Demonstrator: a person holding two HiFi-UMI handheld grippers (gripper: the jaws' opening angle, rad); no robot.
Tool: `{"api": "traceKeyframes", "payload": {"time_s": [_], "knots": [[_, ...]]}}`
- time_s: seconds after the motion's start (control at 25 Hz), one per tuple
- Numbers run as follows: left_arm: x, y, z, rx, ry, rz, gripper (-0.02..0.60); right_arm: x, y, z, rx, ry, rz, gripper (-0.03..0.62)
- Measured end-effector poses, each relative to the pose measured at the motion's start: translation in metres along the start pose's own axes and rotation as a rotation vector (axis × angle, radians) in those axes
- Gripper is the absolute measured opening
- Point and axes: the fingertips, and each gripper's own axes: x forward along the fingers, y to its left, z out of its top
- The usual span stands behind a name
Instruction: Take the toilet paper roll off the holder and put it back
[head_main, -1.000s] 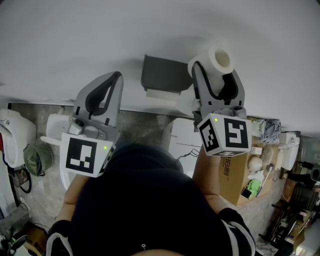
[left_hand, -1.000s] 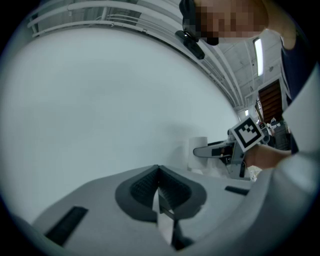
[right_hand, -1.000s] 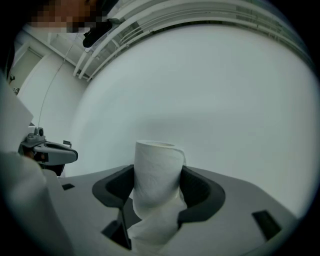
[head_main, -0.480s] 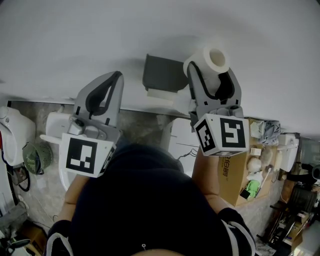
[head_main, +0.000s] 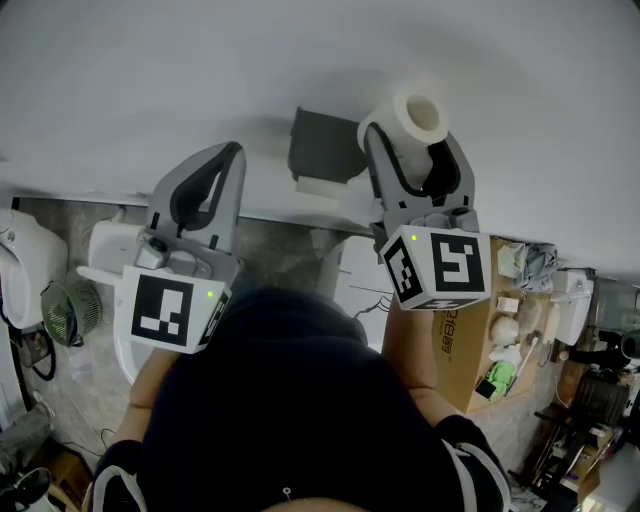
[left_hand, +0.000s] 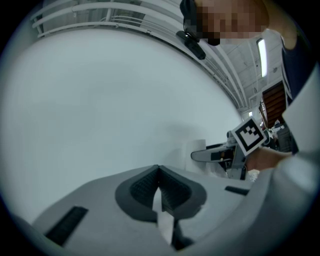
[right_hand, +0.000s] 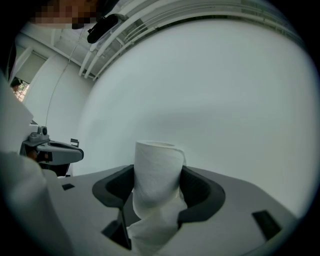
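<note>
Over the last second my right gripper (head_main: 408, 138) had carried the toilet paper roll (head_main: 418, 115) leftward across the head view. The roll now stood just beside the right edge of the dark grey holder (head_main: 325, 148), above the middle of the frame. My left gripper (head_main: 230, 155) had kept its place at centre left.

I had the roll clamped between the right gripper's pads, with the jaws spread wide around it. It was a plain white roll, and in the head view its end face showed the hollow core as a round pale opening.

In the right gripper view the roll (right_hand: 157, 172) stood upright between the dark ribbed pads of the gripper (right_hand: 158, 187). It rose above them at the middle of the frame, and its outer sheet lay a little slack along the right side. A loose tail (right_hand: 152, 232) of paper hung crumpled below it, down into the gap at the bottom of the frame. The white wall (right_hand: 215, 90) filled the view behind it.

The left gripper (left_hand: 159, 171) held nothing; in its own view the two pads met at their tips. At the right of that view I could make out the roll (left_hand: 200, 148) as a small white cylinder beyond the right gripper's marker cube (left_hand: 248, 136). A cardboard box (head_main: 465, 350) sat at the lower right of the head view.
</note>
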Motion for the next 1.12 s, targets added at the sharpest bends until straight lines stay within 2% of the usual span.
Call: {"api": "traceKeyframes", "payload": {"time_s": [0.72,1.12], "knots": [[0.001,0.0,-0.003,-0.015,0.004,-0.014,0.002,0.005,0.011,-0.009,-0.006,0.028,0.021,0.296],[-0.001,-0.002,-0.004,-0.011,0.006,0.008,0.002,0.007,0.015,-0.014,0.0,0.029,0.051,0.296]]}}
